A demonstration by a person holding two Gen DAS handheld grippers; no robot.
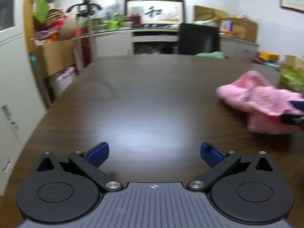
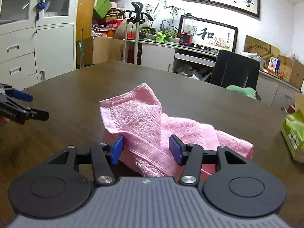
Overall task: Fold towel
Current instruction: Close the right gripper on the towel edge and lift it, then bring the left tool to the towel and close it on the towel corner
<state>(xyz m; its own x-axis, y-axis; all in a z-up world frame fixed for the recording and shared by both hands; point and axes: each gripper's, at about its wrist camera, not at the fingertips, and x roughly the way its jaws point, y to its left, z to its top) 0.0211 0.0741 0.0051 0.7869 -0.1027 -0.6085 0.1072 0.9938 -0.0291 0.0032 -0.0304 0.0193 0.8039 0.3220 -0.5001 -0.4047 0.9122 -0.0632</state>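
Nearest the right wrist camera, the right claw (image 2: 146, 149) stands partly open, its blue pads (image 2: 117, 149) either side of a raised fold of the pink towel (image 2: 140, 117); the left pad touches the cloth, while the other looks just clear of it, so the claw straddles the towel without clamping it. The towel lies crumpled on the dark desk (image 2: 79, 87), one corner peaked upward and the rest spreading right under the claw. In the left wrist view, the left claw (image 1: 154, 154) is wide open and holds nothing, hovering over bare desk (image 1: 144, 98) well apart from the towel (image 1: 262, 98), which sits blurred at the right edge. From the right view the left claw (image 2: 33, 104) shows at the far left, low over the desk. A green bag (image 2: 293, 131) rests near the right rim. Beyond the desk stands a black chair (image 2: 234, 69), then a cluttered counter (image 2: 161, 42) with plants (image 2: 163, 34) and framed calligraphy (image 2: 210, 34).
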